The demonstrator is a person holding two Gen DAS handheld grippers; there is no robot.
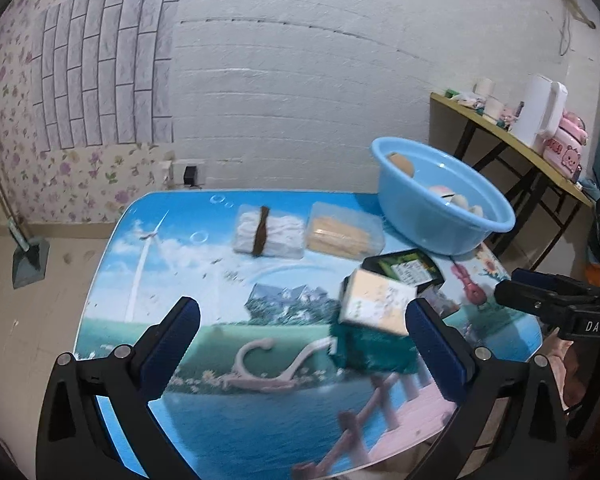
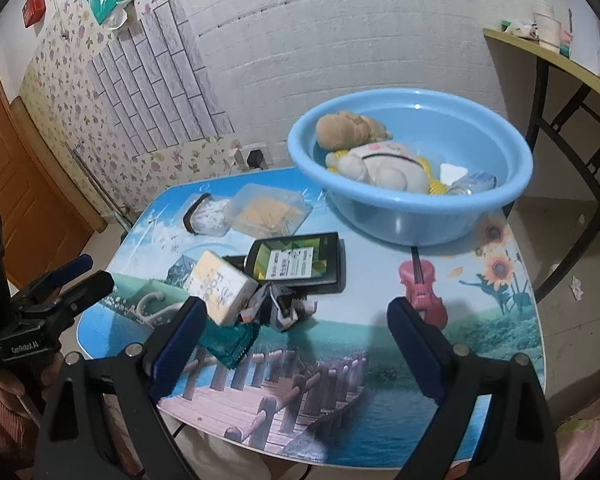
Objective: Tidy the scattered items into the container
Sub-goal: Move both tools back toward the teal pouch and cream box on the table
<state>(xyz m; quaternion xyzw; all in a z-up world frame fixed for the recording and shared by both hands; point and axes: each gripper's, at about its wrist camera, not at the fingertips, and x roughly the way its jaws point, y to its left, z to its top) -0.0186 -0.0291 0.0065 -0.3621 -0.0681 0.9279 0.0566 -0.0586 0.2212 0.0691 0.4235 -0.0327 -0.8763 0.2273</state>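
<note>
Both hand-held grippers — left (image 1: pixel 302 330), right (image 2: pixel 296 338) — released, empty, blue basin (image 2: pixel 500 196) at desk (image 2: pixel 380 344) far-right corner, yellow box (image 2: pixel 220 286) mid-desk.

Both grippers: left gripper (image 1: pixel 302 330) and right gripper (image 2: pixel 296 330) have black angular frames, silver pivot screws, blue ribbed finger pads (image 1: pixel 172 344), white lettering.

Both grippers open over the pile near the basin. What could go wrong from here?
1. The yellow box leans on the crumpled wrapper and green packet; grabbing one may drag or topple the others.
2. The blue basin sits near the table's far right edge; a hard drop could shift it.
3. The left gripper and right gripper hang close together, so they might collide.
</note>
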